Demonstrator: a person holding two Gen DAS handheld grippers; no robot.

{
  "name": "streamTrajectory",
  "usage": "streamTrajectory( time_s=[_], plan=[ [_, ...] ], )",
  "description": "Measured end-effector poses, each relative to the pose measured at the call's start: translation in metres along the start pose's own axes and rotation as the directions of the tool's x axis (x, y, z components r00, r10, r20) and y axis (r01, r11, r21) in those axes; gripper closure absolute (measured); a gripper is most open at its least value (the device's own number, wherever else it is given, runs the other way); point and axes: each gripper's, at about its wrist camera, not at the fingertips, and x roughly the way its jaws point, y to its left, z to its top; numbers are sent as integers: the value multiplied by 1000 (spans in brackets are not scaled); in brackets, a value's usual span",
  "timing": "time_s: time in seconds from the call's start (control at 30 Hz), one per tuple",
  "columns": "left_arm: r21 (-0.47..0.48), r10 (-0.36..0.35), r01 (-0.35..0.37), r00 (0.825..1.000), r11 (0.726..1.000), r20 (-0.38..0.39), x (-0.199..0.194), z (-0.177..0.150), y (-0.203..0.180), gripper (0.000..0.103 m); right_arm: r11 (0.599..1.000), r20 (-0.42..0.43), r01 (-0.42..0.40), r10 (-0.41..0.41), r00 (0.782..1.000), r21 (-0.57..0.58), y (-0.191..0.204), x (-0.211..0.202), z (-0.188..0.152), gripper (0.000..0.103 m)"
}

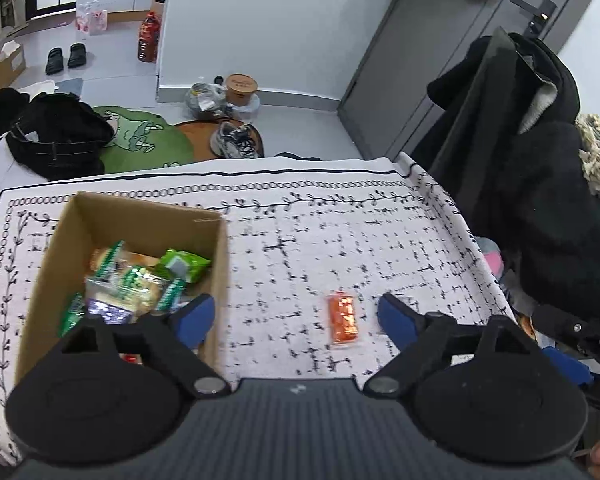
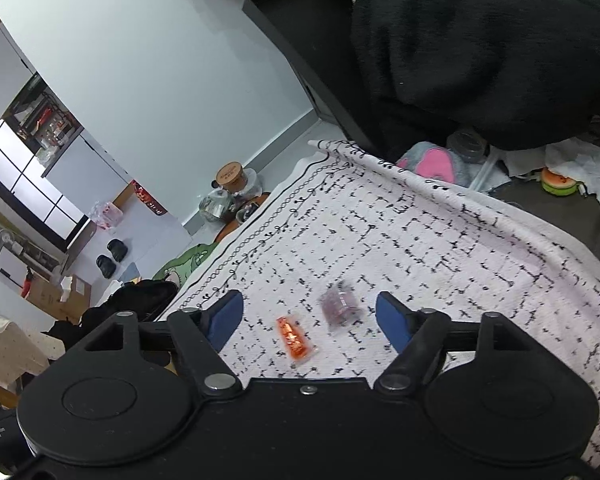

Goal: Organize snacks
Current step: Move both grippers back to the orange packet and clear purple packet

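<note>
The left gripper (image 1: 294,316) hangs with its jaws wide apart and nothing between the pads; the right gripper (image 2: 310,320) is likewise spread and empty. Beneath them the tabletop (image 1: 340,216) wears a white cloth with black markings. A cardboard box (image 1: 204,280) stands toward its left edge, holding green snack packs (image 1: 140,280). An orange packet (image 1: 343,318) lies flat on the cloth right of the box, with a blurred purple packet (image 2: 340,306) just beside it.
</note>
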Motion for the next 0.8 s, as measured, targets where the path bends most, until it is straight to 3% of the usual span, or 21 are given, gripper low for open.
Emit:
streamTrajectory(
  time_s=[0.17, 0.5, 0.8],
  plan=[
    [24, -6, 6, 1000, 1000, -2, 7, -4, -18, 7, 1000, -26, 10, -10, 1000, -7, -12, 3, 8, 18],
    [28, -31, 32, 998, 999, -45, 39, -10, -40, 7, 999, -96, 22, -26, 995, -37, -20, 31, 9, 6],
    [40, -28, 32, 994, 999, -104, 85, -16, -40, 8, 997, -186, 37, -49, 981, -65, -21, 77, -3, 6]
  ],
)
